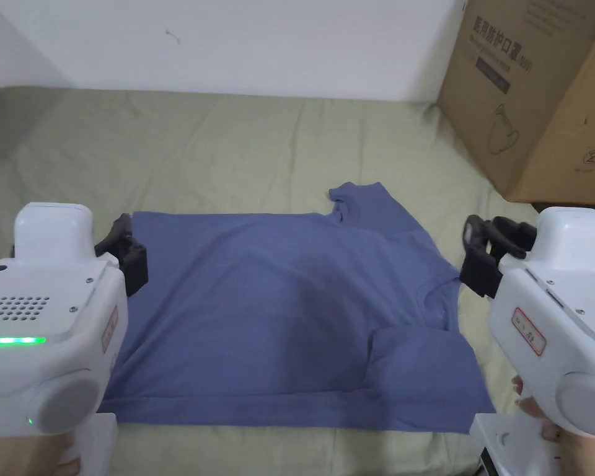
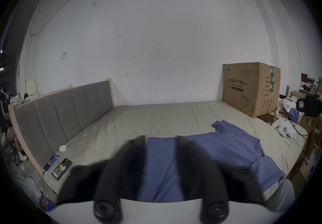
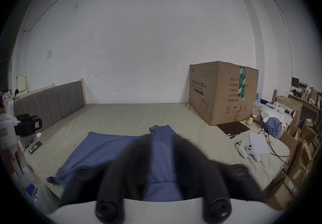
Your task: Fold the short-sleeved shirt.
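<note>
We see a blue short-sleeved shirt (image 1: 271, 310) lying flat on a bed with a green sheet (image 1: 197, 149). Its neck points to our right, and its bottom hem is on our left. One sleeve (image 1: 364, 198) sticks out on the far side, and the near sleeve (image 1: 426, 372) lies close to us. Our left tool (image 1: 127, 251) hangs at the shirt's left edge, near the far corner of the hem. In the left gripper view, its two black jaws stand apart with blue cloth showing between them, and they hold nothing. Our right tool (image 1: 485, 257) hangs just past the collar (image 1: 442, 297) on the right side. In the right gripper view, its jaws are spread apart too, with nothing pinched between them. A big cardboard box (image 1: 538, 93) stands on the bed at the far right, well apart from the shirt. In the right gripper view, two white game controllers (image 3: 247, 149) lie on the sheet beside some paper (image 3: 258, 142).
</note>
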